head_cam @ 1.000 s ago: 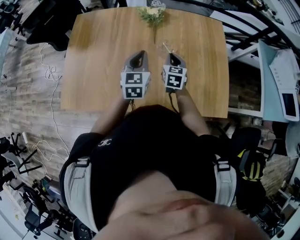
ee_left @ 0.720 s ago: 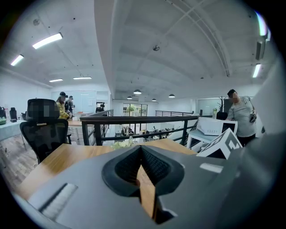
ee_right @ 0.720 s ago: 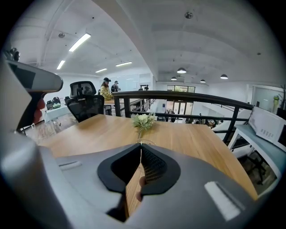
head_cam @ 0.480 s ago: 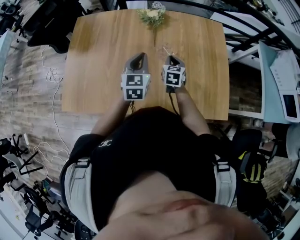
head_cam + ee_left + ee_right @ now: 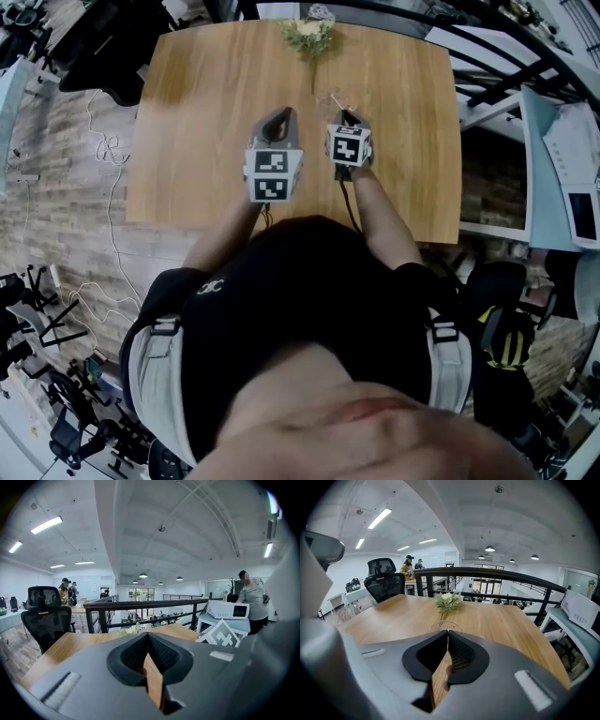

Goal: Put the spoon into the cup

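My right gripper is over the middle of the wooden table, jaws shut. A thin pale spoon sticks out past its tips, and a small pinkish piece shows in the gap behind the pads. In the right gripper view the rim of a clear glass cup sits just beyond my right gripper. The spoon's bowl is hidden. My left gripper hovers beside it to the left, shut, with nothing in it. The left gripper view shows my left gripper pressed shut.
A small bunch of pale flowers lies at the table's far edge, its stem pointing toward the cup. A black railing runs behind the table. An office chair stands at the far left, and a white side table stands to the right.
The right gripper's rear end has risen and shifted slightly forward, tipping toward the cup. The left gripper has barely moved.
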A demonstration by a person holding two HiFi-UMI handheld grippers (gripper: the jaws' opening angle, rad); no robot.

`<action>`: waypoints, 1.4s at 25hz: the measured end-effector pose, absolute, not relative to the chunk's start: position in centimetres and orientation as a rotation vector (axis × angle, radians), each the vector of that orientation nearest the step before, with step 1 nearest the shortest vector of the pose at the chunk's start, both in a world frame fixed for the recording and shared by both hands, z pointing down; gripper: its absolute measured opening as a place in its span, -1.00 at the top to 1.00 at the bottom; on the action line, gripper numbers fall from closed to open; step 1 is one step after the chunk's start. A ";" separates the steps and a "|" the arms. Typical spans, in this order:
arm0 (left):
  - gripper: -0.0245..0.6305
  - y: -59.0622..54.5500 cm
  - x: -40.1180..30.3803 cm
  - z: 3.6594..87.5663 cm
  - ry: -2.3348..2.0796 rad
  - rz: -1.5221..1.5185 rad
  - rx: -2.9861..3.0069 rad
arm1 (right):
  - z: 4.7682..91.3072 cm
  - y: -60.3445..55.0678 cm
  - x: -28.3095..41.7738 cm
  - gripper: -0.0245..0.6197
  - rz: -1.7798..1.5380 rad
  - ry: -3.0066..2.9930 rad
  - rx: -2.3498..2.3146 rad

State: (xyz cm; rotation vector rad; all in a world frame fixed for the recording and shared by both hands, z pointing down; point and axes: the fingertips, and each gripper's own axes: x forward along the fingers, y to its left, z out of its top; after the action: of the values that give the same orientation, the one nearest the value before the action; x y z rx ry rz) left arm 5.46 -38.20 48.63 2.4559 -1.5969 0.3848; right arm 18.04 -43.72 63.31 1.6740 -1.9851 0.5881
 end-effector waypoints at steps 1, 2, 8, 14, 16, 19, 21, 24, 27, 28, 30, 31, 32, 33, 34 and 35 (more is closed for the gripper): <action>0.89 -38.2 5.5 48.6 -1.596 0.387 2.456 | 63.5 -43.8 18.1 0.90 0.589 -1.981 1.675; 0.89 -38.1 5.6 48.7 -1.595 0.388 2.457 | 63.7 -43.9 18.2 0.90 0.593 -1.976 1.674; 0.89 -37.9 5.9 48.8 -1.589 0.401 2.463 | 65.2 -43.8 18.5 0.90 0.674 -1.941 1.684; 0.89 -37.9 6.1 49.0 -1.581 0.407 2.459 | 66.2 -44.1 18.3 0.90 0.787 -1.946 1.701; 0.89 -37.9 6.1 49.1 -1.581 0.408 2.457 | 66.3 -44.2 18.4 0.90 0.795 -1.940 1.708; 0.89 -37.7 6.1 49.3 -1.582 0.411 2.452 | 66.7 -44.1 18.2 0.90 0.802 -1.935 1.703; 0.89 -37.8 6.0 49.4 -1.581 0.408 2.447 | 66.9 -44.1 18.0 0.90 0.811 -1.937 1.698; 0.89 -37.8 5.9 49.3 -1.579 0.406 2.451 | 67.2 -44.2 17.7 0.90 0.817 -1.938 1.685; 0.89 -37.7 5.9 49.2 -1.578 0.403 2.454 | 67.7 -44.0 17.5 0.90 0.823 -1.936 1.671; 0.89 -37.7 5.9 49.2 -1.579 0.404 2.454 | 68.0 -43.8 17.5 0.90 0.827 -1.933 1.664; 0.89 -37.6 5.9 49.3 -1.578 0.406 2.456 | 68.5 -43.6 17.6 0.90 0.827 -1.923 1.656; 0.89 -37.6 5.8 49.3 -1.577 0.407 2.457 | 68.7 -43.5 17.7 0.90 0.822 -1.918 1.656; 0.89 -37.7 5.8 49.3 -1.576 0.407 2.458 | 68.8 -43.5 17.7 0.90 0.818 -1.917 1.658; 0.89 -37.7 5.8 49.3 -1.574 0.407 2.460 | 68.8 -43.5 17.6 0.90 0.813 -1.920 1.660; 0.89 -37.7 5.8 49.2 -1.573 0.407 2.461 | 68.8 -43.6 17.5 0.90 0.810 -1.926 1.662; 0.89 -37.7 5.7 49.2 -1.572 0.407 2.463 | 68.8 -43.6 17.4 0.90 0.810 -1.931 1.664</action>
State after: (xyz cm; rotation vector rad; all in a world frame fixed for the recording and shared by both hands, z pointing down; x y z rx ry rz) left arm 5.74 -37.65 49.22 2.4630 -1.5721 0.4069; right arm 17.37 -43.58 68.77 1.6639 -1.9313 0.8099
